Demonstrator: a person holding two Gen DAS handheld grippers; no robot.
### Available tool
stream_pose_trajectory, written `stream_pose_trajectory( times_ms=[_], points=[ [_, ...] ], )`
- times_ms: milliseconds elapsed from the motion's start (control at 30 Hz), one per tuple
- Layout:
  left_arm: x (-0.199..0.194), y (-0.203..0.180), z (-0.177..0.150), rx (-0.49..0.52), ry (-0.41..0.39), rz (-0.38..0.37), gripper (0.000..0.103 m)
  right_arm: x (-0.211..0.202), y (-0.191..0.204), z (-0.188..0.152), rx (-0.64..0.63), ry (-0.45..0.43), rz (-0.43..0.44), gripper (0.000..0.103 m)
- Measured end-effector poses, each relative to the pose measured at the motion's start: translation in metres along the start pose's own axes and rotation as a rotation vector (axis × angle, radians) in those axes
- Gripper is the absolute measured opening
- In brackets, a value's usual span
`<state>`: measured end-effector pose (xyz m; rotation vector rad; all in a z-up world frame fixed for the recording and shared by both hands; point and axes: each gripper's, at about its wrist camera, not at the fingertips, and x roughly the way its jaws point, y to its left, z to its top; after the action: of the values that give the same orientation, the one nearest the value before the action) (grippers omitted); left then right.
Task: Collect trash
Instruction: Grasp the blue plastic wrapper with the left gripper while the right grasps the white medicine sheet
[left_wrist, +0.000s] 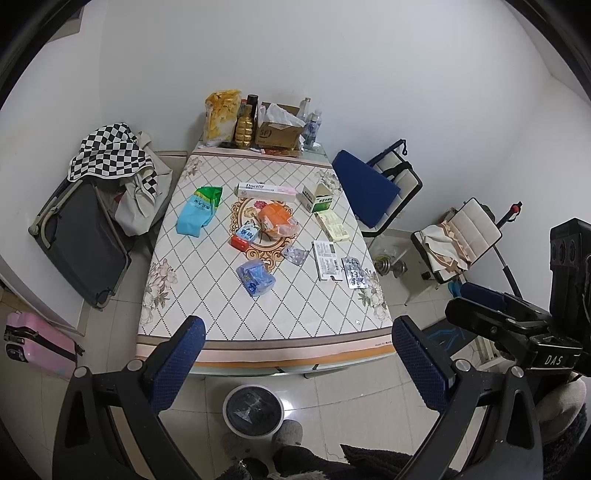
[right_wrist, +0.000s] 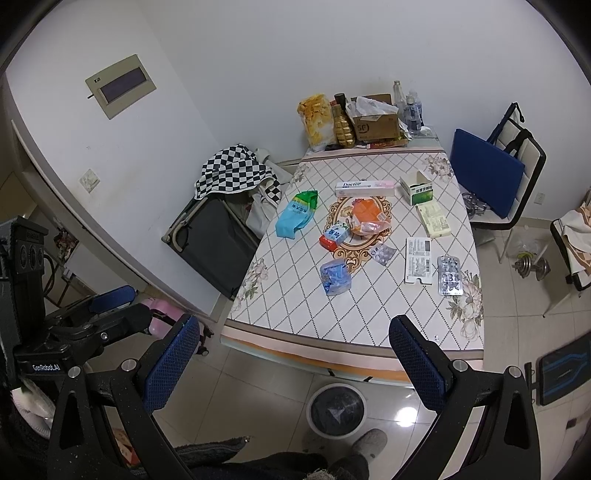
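Litter lies scattered on the patterned table: a blue-green packet, a toothpaste box, an orange wrapper, a blue crumpled bag, a green-white medicine box, blister packs and a leaflet. A white bin with a black liner stands on the floor at the table's near edge, also the bin in the right wrist view. My left gripper hangs open above the near edge, holding nothing. My right gripper is open too, held back from the table.
At the table's far end stand a cardboard box, bottles and a yellow bag. A folded cot with checkered cloth leans on the left. Chairs stand right, with a dumbbell on the floor. A pink suitcase is near left. A person's slippered feet are below.
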<state>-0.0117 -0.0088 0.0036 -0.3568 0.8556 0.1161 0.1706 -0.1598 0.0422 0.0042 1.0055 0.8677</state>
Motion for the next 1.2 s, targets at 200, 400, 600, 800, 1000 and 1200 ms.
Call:
stream_pose_trajectory(
  times_ms=[200, 400, 600, 800, 1000, 1200],
  points=[
    [0.006, 0.011, 0.012, 0.012, 0.02, 0.014, 0.103, 0.007, 0.001, 0.005, 0.029, -0.004, -0.008, 0.103],
    [0.053, 0.027, 0.031, 0.067, 0.029, 0.245, 0.103, 0.031, -0.027, 0.013, 0.201, -0.025, -0.12, 0.103],
    [0.17, 0.063, 0.046, -0.031, 0.184, 0.349, 0.103, 0.111, -0.114, 0.032, 0.335, 0.071, -0.301, 0.103],
    [0.31, 0.087, 0.055, -0.223, 0.406, 0.346, 0.103, 0.236, -0.221, 0.06, 0.356, 0.266, -0.377, 0.103],
    [0.428, 0.105, 0.047, -0.388, 0.578, 0.335, 0.1, 0.358, -0.3, 0.082, 0.329, 0.461, -0.379, 0.103],
    [0.483, 0.119, 0.034, -0.451, 0.639, 0.371, 0.063, 0.432, -0.316, 0.088, 0.287, 0.563, -0.344, 0.103]
  ],
)
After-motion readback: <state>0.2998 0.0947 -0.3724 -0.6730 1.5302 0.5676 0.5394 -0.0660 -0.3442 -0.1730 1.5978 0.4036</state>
